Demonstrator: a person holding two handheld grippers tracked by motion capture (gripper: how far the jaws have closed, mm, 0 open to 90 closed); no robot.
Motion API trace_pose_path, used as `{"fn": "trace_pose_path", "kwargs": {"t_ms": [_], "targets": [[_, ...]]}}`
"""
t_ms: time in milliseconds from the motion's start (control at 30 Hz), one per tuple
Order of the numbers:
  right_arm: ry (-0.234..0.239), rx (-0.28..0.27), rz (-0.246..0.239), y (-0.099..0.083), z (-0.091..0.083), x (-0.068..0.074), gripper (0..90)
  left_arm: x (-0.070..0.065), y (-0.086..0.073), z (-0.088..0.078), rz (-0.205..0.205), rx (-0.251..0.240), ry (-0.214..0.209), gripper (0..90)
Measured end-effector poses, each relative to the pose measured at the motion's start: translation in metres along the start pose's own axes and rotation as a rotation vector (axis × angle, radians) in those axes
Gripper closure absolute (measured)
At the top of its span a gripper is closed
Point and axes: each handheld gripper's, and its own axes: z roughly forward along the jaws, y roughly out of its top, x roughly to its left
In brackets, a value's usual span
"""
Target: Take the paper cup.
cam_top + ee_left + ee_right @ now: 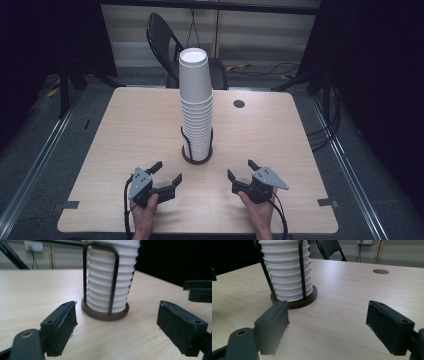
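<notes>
Both grippers, left (167,172) and right (240,170), sit on the counter (125,125), fingers apart and empty, facing the tall cup stack (196,107). A nudge high up would probably topple it, as its holder (196,155) seems to brace only the lowest cups.

The cups (196,107) are plain white, ribbed with pale grey shadow lines at each rim. Their holder (105,312) has a dark brown round base and thin black wire uprights. The table (125,130) is light wood with a fine grain. Both the left gripper (167,175) and the right gripper (240,170) are black with grey plates. The far chair (162,37) is black.
</notes>
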Motion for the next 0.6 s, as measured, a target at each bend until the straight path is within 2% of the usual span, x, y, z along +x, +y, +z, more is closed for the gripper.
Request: {"fn": "trace_pose_path", "kwargs": {"t_ms": [100, 233, 267, 300, 367, 467, 567, 600], "targets": [[-0.003, -0.016, -0.011, 0.000, -0.002, 0.001, 17.6, 0.003, 0.005, 0.002, -0.019, 0.003, -0.003, 15.8], [0.006, -0.015, -0.013, -0.001, -0.001, 0.002, 17.1, 0.002, 0.023, 0.001, 0.003, -0.011, -0.017, 15.6], [0.007, -0.013, -0.013, -0.001, -0.001, 0.001, 16.7, 0.003, 0.034, 0.001, 0.010, -0.028, -0.027, 15.7], [0.007, -0.013, -0.013, -0.001, -0.001, 0.001, 16.7, 0.003, 0.034, 0.001, 0.010, -0.028, -0.027, 15.7], [0.010, -0.009, -0.012, -0.002, 0.000, 0.001, 16.3, 0.002, 0.045, 0.000, 0.016, -0.046, -0.027, 15.7], [0.011, -0.015, -0.007, -0.002, 0.000, 0.000, 16.3, 0.001, 0.061, 0.000, 0.050, -0.048, -0.032, 15.7], [0.011, -0.020, 0.005, -0.003, -0.001, -0.001, 16.4, -0.001, 0.071, 0.000, 0.051, -0.061, -0.029, 15.8], [0.008, -0.019, 0.003, -0.003, -0.001, -0.001, 16.4, -0.001, 0.076, 0.000, 0.067, -0.057, -0.033, 15.8]]}}
